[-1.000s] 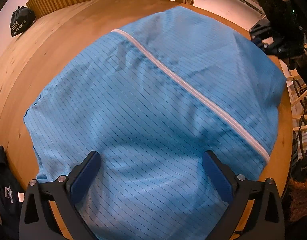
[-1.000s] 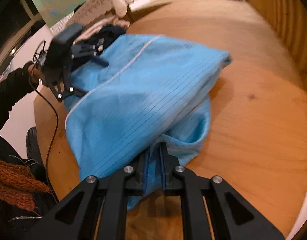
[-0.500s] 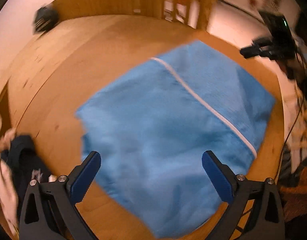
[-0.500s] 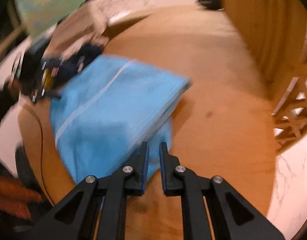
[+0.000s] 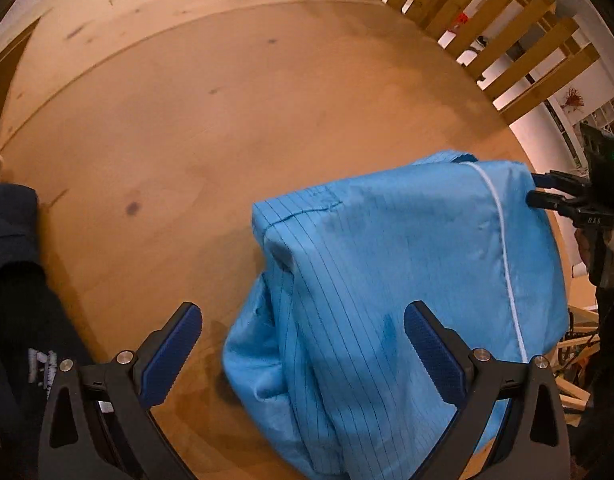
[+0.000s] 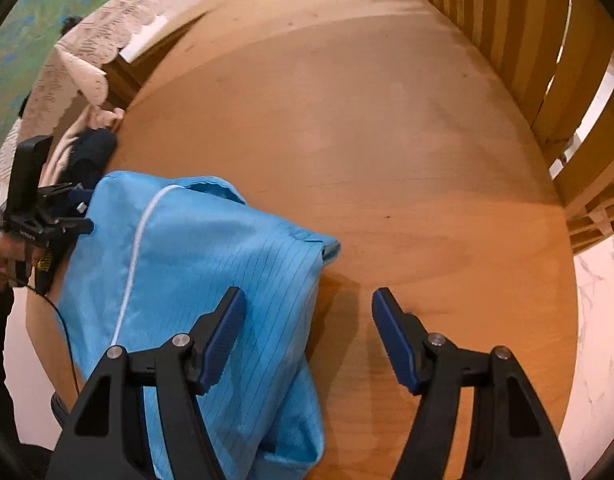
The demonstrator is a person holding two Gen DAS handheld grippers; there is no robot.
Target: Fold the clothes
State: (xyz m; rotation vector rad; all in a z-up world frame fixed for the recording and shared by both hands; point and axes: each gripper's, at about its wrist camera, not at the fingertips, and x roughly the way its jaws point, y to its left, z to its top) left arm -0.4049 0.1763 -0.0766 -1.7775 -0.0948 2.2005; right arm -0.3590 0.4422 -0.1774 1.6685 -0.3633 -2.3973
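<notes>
The table [image 6: 407, 128] is mostly bare; the blue garment [image 5: 407, 280] sits folded into a compact bundle at its near edge, so this piece looks about done. A second ago it lay spread wider. Left hand-held gripper [image 5: 303, 344] spread, empty; right hand-held gripper [image 6: 307, 328], pinching cloth earlier, is opening, nothing between.

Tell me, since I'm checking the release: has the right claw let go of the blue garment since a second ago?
Yes. The right claw, then clamped on the blue garment, is opening over bare table.
</notes>
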